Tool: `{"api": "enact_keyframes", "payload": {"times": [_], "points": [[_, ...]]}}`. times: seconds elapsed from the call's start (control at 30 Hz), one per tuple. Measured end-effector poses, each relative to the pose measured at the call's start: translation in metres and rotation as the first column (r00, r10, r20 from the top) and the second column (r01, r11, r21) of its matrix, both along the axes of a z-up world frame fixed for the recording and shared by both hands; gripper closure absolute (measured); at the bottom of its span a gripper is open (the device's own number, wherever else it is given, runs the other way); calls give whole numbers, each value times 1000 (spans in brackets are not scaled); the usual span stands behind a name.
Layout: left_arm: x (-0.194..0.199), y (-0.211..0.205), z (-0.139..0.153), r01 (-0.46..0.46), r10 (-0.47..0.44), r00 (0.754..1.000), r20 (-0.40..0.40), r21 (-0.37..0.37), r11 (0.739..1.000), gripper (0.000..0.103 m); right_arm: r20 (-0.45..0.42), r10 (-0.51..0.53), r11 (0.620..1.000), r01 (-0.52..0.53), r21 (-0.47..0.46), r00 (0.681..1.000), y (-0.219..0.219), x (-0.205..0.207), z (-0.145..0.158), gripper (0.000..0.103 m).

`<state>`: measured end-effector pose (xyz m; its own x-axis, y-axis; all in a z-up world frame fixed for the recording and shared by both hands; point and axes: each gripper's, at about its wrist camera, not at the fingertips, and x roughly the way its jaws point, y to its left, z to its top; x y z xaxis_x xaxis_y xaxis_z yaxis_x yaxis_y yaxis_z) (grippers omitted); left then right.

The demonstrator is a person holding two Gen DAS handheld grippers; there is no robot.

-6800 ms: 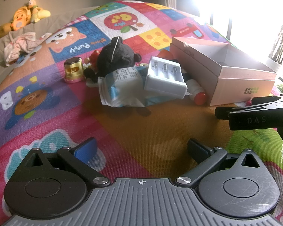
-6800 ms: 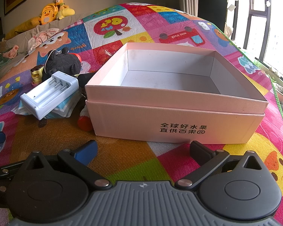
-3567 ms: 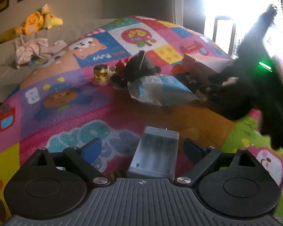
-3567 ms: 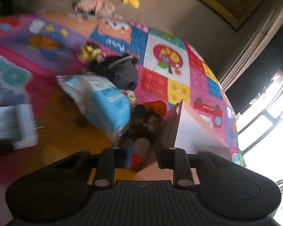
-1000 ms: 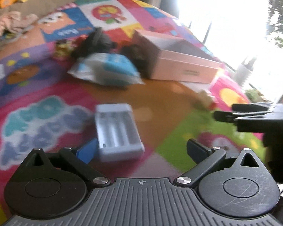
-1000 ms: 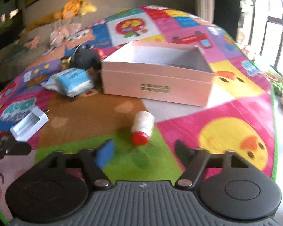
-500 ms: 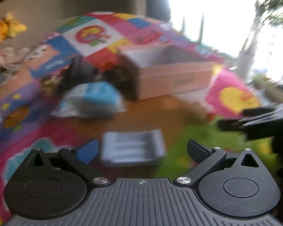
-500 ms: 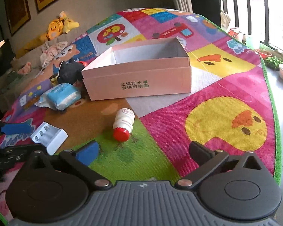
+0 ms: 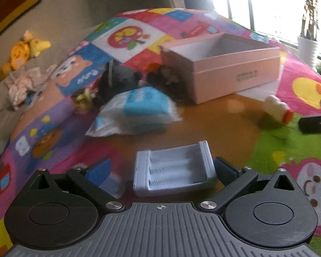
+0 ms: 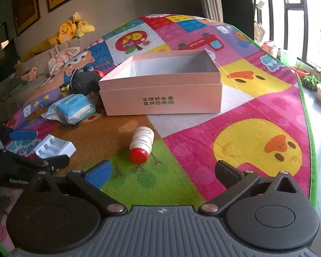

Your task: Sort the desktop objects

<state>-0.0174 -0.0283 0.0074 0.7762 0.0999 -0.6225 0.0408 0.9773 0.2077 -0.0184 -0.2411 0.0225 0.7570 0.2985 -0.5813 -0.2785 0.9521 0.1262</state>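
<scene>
Black plush toy (image 10: 83,81) half hidden behind pink box (image 10: 160,98); tissue pack (image 9: 137,107) blurred

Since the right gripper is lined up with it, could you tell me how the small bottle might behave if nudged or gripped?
The bottle lies on its side on the mat, so a sideways nudge would probably roll it. Its round, smooth-looking body may slip between the right gripper's open jaws. It looks small and likely light.

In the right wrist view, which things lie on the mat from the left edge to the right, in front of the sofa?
Battery charger → blue tissue pack → small bottle with the red cap → pink box. The black plush toy and the gold jar overlap the tissue pack in this order, so I leave them out.
</scene>
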Motion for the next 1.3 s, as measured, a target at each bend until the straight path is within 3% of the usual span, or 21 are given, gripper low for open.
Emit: {"api": "enact_keyframes", "payload": {"times": [0.13,0.2,0.27,0.43,0.6,0.8,0.9,1.0,1.03,1.1,1.13,1.3], "points": [[-4,16,0,-24,22,1000,-14,-98,995,0,89,-58,997,62,-36,994,-10,18,18,0],[-5,22,1,11,-13,1000,-10,-150,989,0,96,-99,994,102,-26,990,-21,45,27,0],[-8,25,2,15,-14,1000,2,-177,984,0,76,-130,991,131,-8,989,-31,75,33,0],[-9,29,2,13,-9,1000,19,-214,977,0,-28,-167,976,170,138,985,-47,143,33,0],[-7,35,0,10,-10,1000,3,-264,964,0,-85,-74,971,91,220,994,-30,173,25,0],[-6,40,-1,2,-3,1000,-4,-297,955,0,-32,88,989,-84,120,996,-4,145,35,0],[-6,39,-1,2,-4,1000,-7,-292,956,0,59,67,998,-66,-22,996,6,102,43,0],[-6,38,-1,1,-3,1000,-7,-292,956,0,80,137,982,-125,-141,987,21,55,37,2],[-6,38,-1,0,-3,1000,-7,-292,956,0,72,166,973,-151,-172,984,26,41,33,6],[-6,38,-1,0,-2,1000,-8,-289,957,0,46,209,953,-193,-233,977,38,20,23,27],[-6,39,-1,0,-3,1000,-8,-289,957,0,31,216,947,-202,-249,976,42,14,19,31],[-6,39,-1,0,-2,1000,-9,-284,959,0,-39,182,956,-186,-225,983,44,15,1,55]]}}
